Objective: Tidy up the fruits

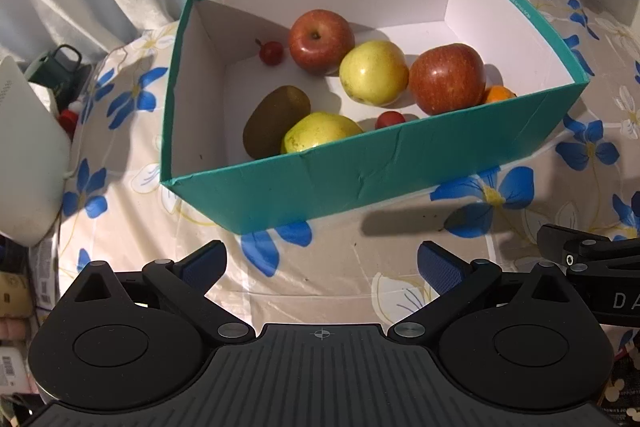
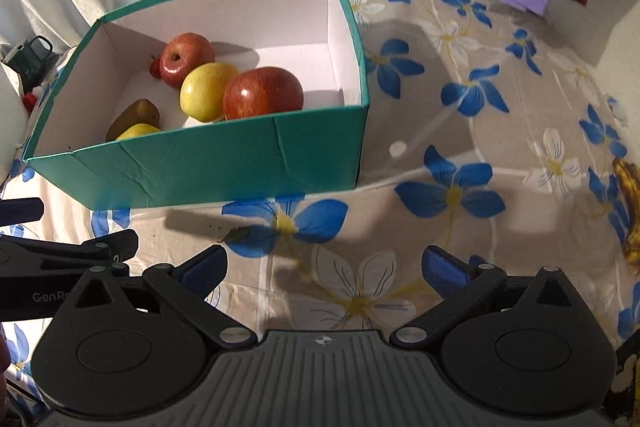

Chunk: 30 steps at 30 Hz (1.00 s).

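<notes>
1. Teal cardboard box [image 1: 360, 171] on the flowered tablecloth [image 2: 460, 131] holds red apples [image 1: 447, 79], yellow apples [image 1: 374, 73], a kiwi [image 1: 276, 121] and small red fruits.
2. Left gripper [image 1: 322, 263] and right gripper [image 2: 326, 265] both hover with jaws apart, empty.
3. A banana [image 2: 630, 211] lies well apart at the right edge; reaching across risks nudging the light box or bruising the soft banana.
</notes>
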Each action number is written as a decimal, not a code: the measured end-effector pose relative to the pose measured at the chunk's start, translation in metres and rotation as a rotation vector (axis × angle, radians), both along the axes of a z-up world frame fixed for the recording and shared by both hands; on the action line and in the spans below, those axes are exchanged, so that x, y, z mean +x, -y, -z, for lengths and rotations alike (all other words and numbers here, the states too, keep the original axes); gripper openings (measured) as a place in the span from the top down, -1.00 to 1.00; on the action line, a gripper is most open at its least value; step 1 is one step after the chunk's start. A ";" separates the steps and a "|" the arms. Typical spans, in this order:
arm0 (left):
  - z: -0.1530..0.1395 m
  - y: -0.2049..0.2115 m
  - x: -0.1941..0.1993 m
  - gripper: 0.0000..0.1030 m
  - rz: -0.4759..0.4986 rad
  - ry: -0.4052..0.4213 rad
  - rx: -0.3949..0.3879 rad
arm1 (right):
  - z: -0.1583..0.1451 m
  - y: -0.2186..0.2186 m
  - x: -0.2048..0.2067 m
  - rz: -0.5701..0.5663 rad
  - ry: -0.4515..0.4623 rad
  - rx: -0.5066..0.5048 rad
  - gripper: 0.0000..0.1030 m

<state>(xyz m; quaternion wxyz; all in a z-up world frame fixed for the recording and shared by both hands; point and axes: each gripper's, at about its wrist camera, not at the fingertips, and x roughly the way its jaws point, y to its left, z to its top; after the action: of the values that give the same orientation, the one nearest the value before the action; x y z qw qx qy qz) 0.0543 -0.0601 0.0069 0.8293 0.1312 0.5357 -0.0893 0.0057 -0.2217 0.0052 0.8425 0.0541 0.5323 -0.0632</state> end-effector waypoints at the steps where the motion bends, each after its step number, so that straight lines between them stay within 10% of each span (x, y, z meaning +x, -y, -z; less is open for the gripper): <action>1: 0.001 -0.001 0.001 -1.00 -0.004 -0.011 -0.002 | 0.002 0.000 -0.001 0.011 -0.011 0.010 -1.00; 30: 0.008 -0.006 0.017 -1.00 -0.061 -0.032 0.064 | 0.013 -0.020 0.021 -0.007 -0.112 -0.087 -1.00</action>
<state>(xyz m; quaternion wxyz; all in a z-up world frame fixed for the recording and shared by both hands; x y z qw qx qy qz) 0.0715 -0.0545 -0.0009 0.8183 0.1400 0.5554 -0.0488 0.0268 -0.2013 -0.0081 0.8132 0.0122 0.5755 -0.0862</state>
